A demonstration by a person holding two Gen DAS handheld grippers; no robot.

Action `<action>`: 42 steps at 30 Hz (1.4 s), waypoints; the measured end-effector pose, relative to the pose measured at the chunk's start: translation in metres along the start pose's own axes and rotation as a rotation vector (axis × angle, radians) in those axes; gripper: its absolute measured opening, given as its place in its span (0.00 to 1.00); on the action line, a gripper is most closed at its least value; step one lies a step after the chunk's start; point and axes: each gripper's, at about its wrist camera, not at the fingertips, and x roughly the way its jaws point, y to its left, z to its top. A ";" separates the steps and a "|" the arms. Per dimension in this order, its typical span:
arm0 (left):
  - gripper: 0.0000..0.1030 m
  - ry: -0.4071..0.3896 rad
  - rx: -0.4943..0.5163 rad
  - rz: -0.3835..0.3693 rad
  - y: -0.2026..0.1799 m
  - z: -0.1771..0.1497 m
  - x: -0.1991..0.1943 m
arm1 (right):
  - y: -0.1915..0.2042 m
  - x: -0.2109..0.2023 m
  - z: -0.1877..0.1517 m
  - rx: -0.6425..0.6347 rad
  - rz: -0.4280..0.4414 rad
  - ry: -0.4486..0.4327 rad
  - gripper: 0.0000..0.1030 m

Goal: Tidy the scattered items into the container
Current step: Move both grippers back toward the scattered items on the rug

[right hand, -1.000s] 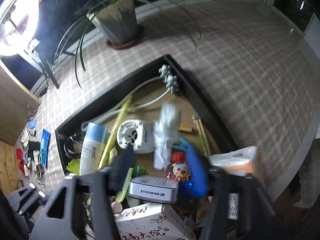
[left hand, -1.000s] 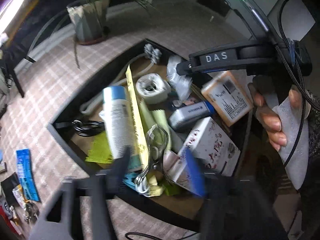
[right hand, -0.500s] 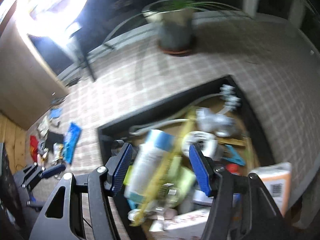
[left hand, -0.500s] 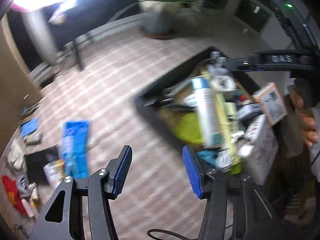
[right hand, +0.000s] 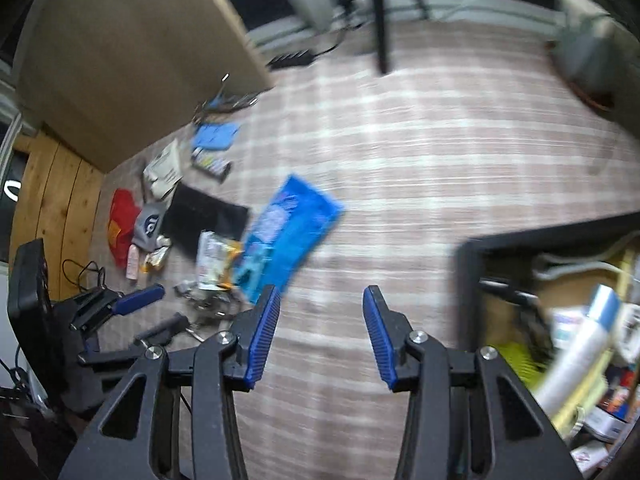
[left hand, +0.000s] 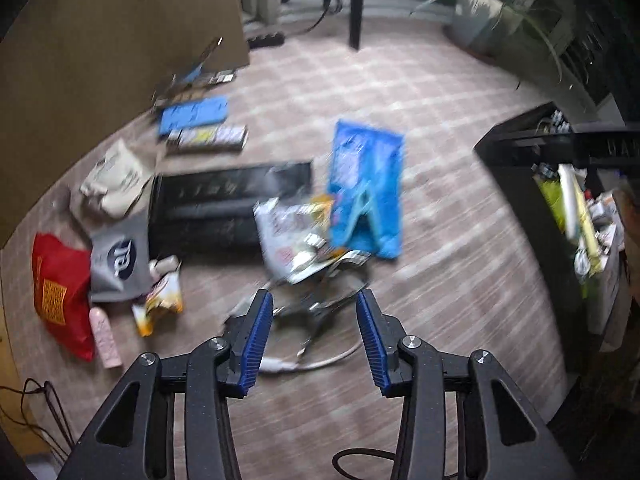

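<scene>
You are narrowing both ribbed blue jaws, nothing between them. Left gripper (left hand: 315, 322) is hovering over crumpled foil packets (left hand: 294, 240) at frame centre; right gripper (right hand: 320, 320) over checked woven cloth (right hand: 400, 160). Black rectangular container (right hand: 470, 264) sits lower right, crammed.

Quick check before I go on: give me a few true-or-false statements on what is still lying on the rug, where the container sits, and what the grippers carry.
1. The blue packet lies on the checked rug, outside the black container. True.
2. The left gripper grips the blue packet. False: nothing is between its fingers; its jaws are closing over metal clips on the rug.
3. The right gripper carries nothing. True; its jaws are closing over bare rug.
4. The red bag is inside the container. False: it lies on the rug at the far left of the pile.
5. The container is empty. False: a spray can and other things lie in it.
</scene>
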 end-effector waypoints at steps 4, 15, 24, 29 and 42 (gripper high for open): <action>0.39 0.024 0.044 0.020 0.005 -0.009 0.007 | 0.024 0.028 0.008 -0.018 0.006 0.043 0.41; 0.39 0.017 0.101 -0.029 -0.025 -0.027 0.013 | 0.032 0.049 0.007 -0.022 -0.006 0.088 0.32; 0.39 0.000 -0.022 -0.019 0.006 -0.038 0.014 | 0.040 0.042 0.004 -0.074 -0.022 0.080 0.32; 0.39 -0.021 -0.189 0.065 0.066 -0.040 0.006 | 0.044 0.048 0.010 -0.072 -0.041 0.085 0.32; 0.26 -0.005 -0.457 0.171 0.170 -0.050 0.011 | 0.059 0.076 0.027 -0.098 -0.079 0.132 0.31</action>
